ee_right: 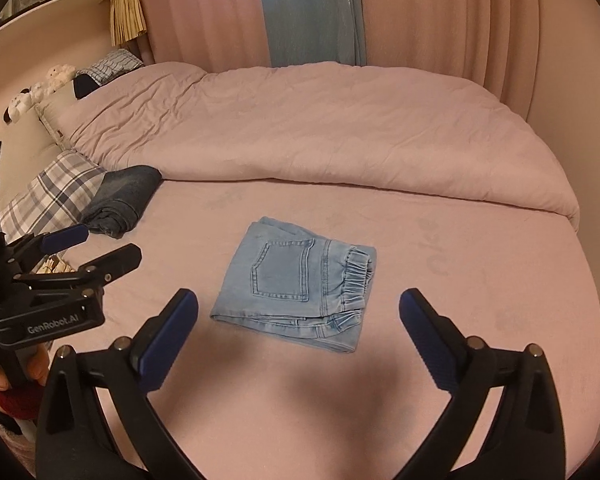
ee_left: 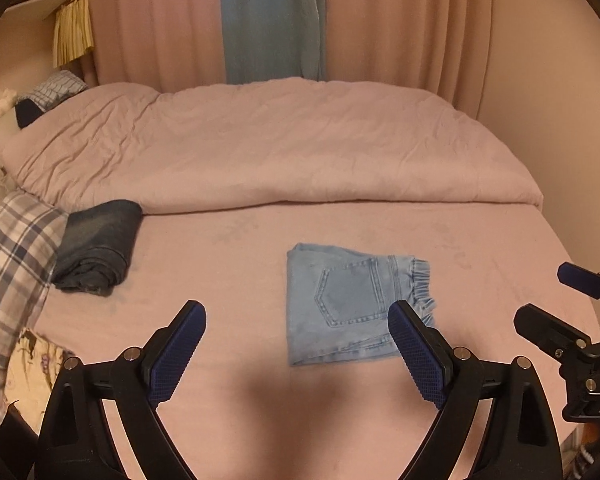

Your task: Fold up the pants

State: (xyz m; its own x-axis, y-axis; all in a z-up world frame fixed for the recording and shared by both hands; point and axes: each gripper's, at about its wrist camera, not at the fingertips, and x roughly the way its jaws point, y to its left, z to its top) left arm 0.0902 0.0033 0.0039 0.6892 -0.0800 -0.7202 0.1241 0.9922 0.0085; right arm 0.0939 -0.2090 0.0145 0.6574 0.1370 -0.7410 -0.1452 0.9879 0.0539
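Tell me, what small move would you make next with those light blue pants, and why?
Probably move the light blue pants over beside the dark folded jeans by the plaid pillow. They already lie in a compact folded square on the bed sheet, and both the left gripper and right gripper hover open and empty.

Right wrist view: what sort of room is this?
A bedroom, most likely: the folded light jeans lie on a bed with a duvet pushed back, a plaid pillow at one end and curtains behind.
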